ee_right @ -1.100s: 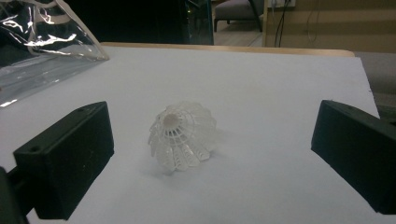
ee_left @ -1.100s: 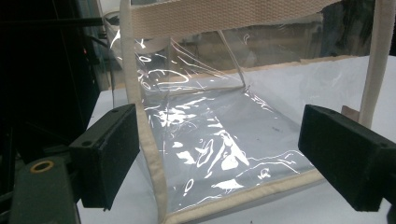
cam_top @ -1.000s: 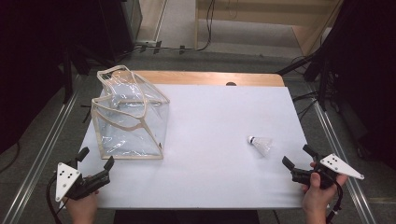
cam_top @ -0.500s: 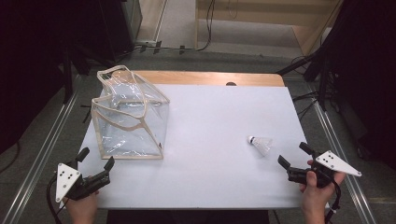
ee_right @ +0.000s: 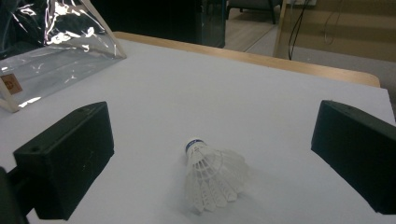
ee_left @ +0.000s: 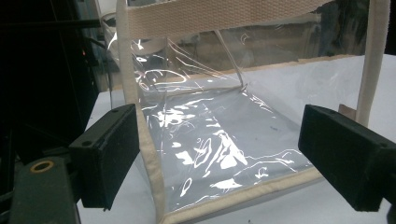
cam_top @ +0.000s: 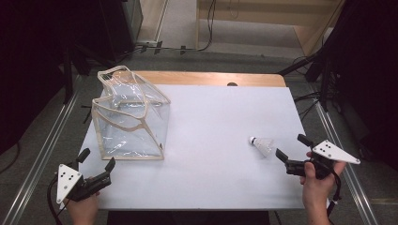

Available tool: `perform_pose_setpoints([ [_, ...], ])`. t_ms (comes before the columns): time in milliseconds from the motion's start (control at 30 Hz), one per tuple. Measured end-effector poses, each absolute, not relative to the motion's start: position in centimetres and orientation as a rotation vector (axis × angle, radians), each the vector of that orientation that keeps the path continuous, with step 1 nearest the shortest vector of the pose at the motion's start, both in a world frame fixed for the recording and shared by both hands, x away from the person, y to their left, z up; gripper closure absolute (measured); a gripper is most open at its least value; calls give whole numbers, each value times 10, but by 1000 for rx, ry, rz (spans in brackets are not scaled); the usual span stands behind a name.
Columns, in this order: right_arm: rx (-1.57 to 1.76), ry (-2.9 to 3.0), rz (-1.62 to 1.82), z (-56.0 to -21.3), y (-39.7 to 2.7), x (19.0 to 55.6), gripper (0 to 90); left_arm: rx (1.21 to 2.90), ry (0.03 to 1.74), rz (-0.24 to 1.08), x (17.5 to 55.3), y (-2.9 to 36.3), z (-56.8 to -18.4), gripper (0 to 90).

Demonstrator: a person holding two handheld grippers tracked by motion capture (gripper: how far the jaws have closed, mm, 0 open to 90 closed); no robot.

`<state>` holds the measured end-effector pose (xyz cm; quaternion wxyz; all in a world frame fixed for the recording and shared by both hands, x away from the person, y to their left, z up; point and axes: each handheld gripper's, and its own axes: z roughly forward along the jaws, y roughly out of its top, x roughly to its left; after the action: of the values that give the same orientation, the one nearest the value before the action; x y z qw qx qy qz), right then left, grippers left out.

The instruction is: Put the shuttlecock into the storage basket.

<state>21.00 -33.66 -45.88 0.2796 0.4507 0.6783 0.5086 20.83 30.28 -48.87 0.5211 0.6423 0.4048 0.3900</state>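
Observation:
A clear plastic bag (cam_top: pixel 129 119) with beige webbing trim and handles stands on the left of the white table (cam_top: pixel 216 117). My left gripper (cam_top: pixel 97 158) is open just in front of the bag's near left corner; in the left gripper view the bag (ee_left: pixel 210 140) sits close ahead between the spread jaws. A white shuttlecock (cam_top: pixel 262 145) lies on its side at the right of the table. My right gripper (cam_top: pixel 292 146) is open right beside it, and the shuttlecock (ee_right: pixel 210 175) lies between and just beyond the jaws, untouched.
A wooden strip (cam_top: pixel 211 78) borders the table's far edge. Metal rails (cam_top: pixel 42 145) run along both sides of the table. Dark equipment and cables (cam_top: pixel 324 70) stand beyond the right side. The bag (ee_right: pixel 51 51) appears at the far left in the right gripper view.
My right gripper has moved left and forward, closer to the shuttlecock. The left gripper, the bag and the shuttlecock have stayed put.

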Motion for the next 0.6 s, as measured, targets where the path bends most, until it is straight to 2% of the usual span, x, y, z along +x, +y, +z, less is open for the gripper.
perform_pose_setpoints([
  [600, 1154, 1927, 1329, -437, -315, 240, 0, 1549, 967, 947, 209, 301, -489, 133],
])
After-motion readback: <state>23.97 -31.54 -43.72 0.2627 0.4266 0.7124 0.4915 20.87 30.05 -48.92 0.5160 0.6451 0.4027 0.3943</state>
